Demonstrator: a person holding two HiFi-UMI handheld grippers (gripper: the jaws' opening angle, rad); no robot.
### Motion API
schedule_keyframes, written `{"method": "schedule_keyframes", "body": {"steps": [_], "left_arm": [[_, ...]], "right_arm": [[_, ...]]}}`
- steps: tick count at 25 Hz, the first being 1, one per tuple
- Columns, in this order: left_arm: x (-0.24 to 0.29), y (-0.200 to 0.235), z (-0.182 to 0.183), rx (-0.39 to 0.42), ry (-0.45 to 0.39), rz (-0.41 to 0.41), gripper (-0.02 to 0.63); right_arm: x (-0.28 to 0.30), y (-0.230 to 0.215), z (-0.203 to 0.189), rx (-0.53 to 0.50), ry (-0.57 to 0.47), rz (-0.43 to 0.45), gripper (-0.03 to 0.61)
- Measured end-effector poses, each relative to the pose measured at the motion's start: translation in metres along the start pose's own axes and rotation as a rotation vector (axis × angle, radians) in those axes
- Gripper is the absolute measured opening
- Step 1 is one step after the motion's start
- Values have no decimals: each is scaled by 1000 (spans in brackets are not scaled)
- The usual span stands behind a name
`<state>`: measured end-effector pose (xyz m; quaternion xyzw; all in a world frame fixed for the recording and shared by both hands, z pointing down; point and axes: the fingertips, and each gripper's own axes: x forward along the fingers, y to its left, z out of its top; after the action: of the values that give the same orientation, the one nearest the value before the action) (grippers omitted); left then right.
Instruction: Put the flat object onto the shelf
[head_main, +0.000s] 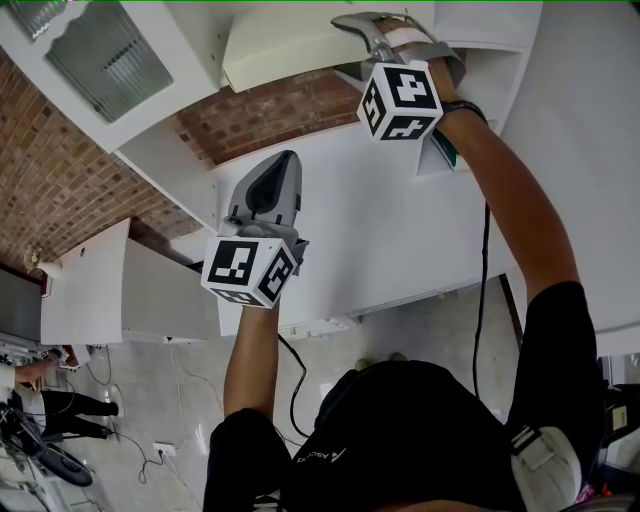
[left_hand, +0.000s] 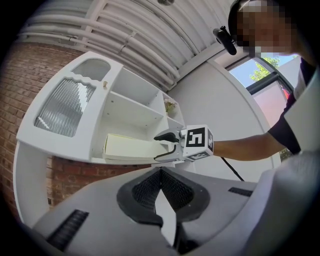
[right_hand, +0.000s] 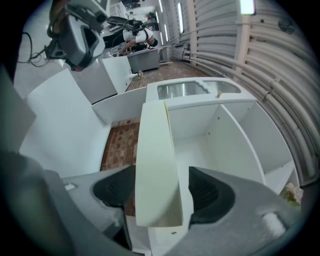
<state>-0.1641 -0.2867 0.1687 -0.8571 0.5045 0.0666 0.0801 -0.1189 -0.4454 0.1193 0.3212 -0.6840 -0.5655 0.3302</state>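
The flat object (head_main: 290, 50) is a cream-coloured board lying flat on a low shelf of the white shelf unit (left_hand: 125, 107). One end of the flat object (left_hand: 130, 147) sticks out past the shelf front. My right gripper (head_main: 350, 22) straddles that end of the flat object (right_hand: 155, 165); its jaws stand wide, with a visible gap at the right pad (right_hand: 210, 192), so it is open. My left gripper (head_main: 285, 160) hangs below and to the left, away from the shelf. Its jaws (left_hand: 161, 172) are shut with nothing between them.
A ribbed glass door (left_hand: 62, 107) stands open at the unit's left. Brick wall (head_main: 270, 110) shows behind the unit. Upright white dividers (right_hand: 235, 145) bound the compartments. A small pale thing (left_hand: 171, 106) sits on an upper shelf. A black cable (head_main: 482, 290) hangs from my right arm.
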Motion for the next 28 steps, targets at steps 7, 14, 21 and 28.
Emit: {"method": "schedule_keyframes", "body": {"steps": [7, 14, 21, 28], "left_arm": [[-1, -2, 27, 34, -42, -5, -2], [-1, -24, 44, 34, -76, -41, -2], [-7, -48, 51, 38, -78, -59, -2], [-21, -70, 42, 57, -100, -64, -2]], "right_arm": [[-58, -8, 21, 171, -134, -18, 321], [-121, -7, 57, 547, -391, 10, 282], [-167, 16, 78, 774, -539, 26, 151], [-194, 49, 79, 1024, -642, 40, 3]]}}
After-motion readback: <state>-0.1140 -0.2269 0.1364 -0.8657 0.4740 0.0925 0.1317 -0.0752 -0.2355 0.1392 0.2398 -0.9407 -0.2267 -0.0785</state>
